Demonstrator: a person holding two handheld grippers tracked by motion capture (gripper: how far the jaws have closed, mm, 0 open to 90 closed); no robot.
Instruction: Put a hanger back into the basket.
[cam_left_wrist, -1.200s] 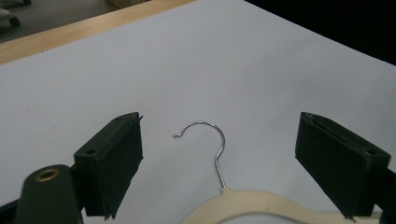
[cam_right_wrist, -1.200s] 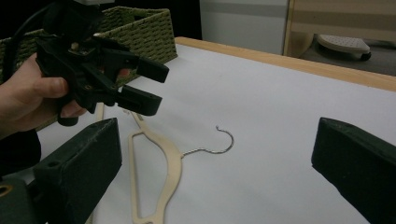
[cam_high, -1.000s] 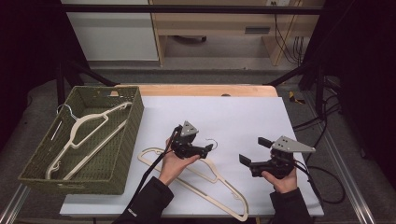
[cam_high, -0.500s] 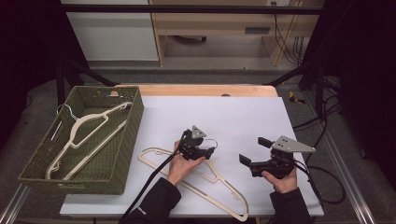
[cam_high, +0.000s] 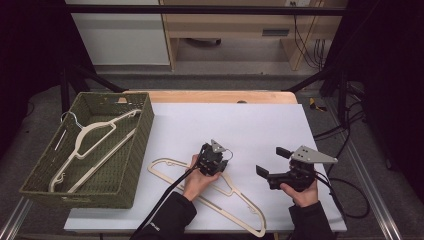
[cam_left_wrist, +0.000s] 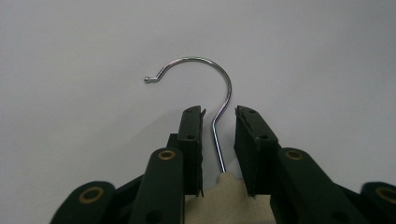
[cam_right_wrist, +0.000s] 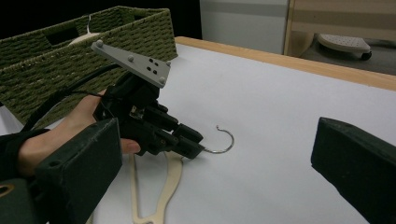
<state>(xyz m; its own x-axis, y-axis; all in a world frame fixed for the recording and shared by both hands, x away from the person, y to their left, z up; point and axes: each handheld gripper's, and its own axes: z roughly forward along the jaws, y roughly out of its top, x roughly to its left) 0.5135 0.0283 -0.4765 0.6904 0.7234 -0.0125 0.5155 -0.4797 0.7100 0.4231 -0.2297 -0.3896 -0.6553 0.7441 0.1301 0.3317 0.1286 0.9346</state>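
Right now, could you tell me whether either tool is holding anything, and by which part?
Nothing is gripped yet. The left tool has been closing around the hanger at its metal hook's stem, gaps showing on both sides. The right tool is open and empty.

no readable text, labels or numbers

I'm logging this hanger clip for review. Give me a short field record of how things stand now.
left tongs: jaws just been closing around the metal hook's stem, gaps still showing on both sides
hanger on table: cream, lying flat, hook pointing away from the person
right tongs: open, empty, held above the table
basket: green wicker, holds a second hanger
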